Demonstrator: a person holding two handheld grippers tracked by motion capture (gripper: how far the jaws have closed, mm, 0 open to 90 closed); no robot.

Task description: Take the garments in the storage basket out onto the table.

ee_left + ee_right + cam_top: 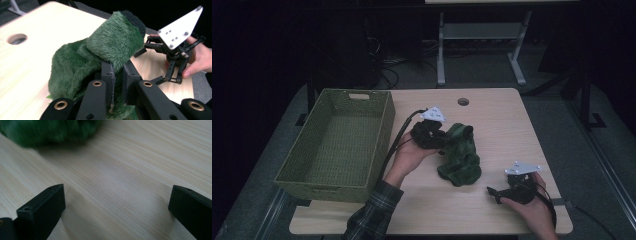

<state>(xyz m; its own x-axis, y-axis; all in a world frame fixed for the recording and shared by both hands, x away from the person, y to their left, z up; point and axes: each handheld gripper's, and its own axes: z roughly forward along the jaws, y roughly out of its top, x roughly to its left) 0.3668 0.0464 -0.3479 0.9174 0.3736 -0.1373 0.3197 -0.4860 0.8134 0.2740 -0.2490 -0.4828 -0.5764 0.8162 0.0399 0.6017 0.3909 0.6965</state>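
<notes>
Left hand-held gripper (117, 75) pinching green fuzzy cloth (100, 52).

green plush sock (47, 131) blurred, cut off at top

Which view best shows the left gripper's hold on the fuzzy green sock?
The left gripper view: the left gripper is pinching the fuzzy green sock up close. The high view shows the whole sock, small; the right gripper view, a blurred edge.

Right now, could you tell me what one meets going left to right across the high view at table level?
Green woven basket → left claw → green plush cloth → right claw
</notes>
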